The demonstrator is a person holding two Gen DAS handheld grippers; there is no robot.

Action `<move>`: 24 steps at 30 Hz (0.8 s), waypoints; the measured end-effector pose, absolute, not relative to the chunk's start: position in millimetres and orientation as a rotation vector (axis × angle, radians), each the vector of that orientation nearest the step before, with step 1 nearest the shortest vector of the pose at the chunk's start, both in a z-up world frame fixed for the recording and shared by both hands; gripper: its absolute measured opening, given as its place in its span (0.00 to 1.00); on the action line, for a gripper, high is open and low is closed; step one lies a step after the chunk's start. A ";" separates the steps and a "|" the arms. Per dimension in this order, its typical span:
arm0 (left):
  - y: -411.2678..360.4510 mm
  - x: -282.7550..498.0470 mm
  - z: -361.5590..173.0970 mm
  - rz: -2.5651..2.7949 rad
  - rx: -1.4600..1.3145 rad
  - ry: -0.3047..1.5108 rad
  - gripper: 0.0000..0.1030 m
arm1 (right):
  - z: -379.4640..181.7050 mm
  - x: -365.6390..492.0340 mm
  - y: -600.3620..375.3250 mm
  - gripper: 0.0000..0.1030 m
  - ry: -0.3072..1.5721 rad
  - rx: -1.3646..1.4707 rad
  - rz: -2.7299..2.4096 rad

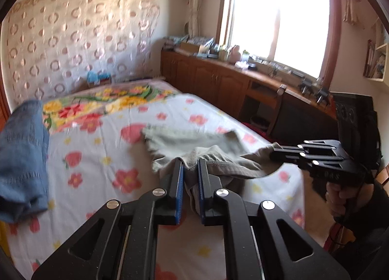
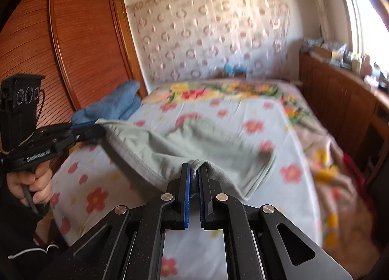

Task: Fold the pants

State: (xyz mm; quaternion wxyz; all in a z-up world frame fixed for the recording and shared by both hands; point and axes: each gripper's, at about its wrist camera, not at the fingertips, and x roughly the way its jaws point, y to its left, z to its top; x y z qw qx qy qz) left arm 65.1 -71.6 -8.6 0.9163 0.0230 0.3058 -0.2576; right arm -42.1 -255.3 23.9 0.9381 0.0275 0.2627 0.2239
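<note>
Pale grey-green pants [image 1: 194, 141] lie partly on the flowered bed sheet [image 1: 97, 148], their near end lifted off it. My left gripper [image 1: 190, 162] is shut on a bunched fold of that cloth. In the right wrist view the pants [image 2: 184, 148] spread across the bed, and my right gripper [image 2: 193, 167] is shut on another bunch of their edge. The right gripper [image 1: 274, 153] also shows at the right of the left wrist view, pinching the cloth. At the left of the right wrist view the left gripper [image 2: 101, 130] holds the fabric's far corner taut.
Blue jeans [image 1: 22, 158] lie heaped at the bed's left side, seen also as blue cloth [image 2: 114, 105]. A wooden cabinet [image 1: 214, 78] with clutter runs under the window. A slatted wooden wardrobe [image 2: 60, 44] stands left of the bed. A person's hand [image 2: 29, 182] grips the left handle.
</note>
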 end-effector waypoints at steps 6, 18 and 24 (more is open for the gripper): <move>-55.2 73.5 -42.5 -0.474 0.058 0.703 0.11 | -22.3 -32.3 -226.5 0.06 0.665 0.107 0.518; -40.1 84.5 -69.7 -0.438 0.053 0.760 0.11 | -38.8 -9.6 -189.0 0.18 0.745 0.056 0.446; -37.0 89.9 -77.0 -0.417 0.051 0.785 0.11 | -43.8 -12.0 -179.1 0.44 0.777 0.031 0.401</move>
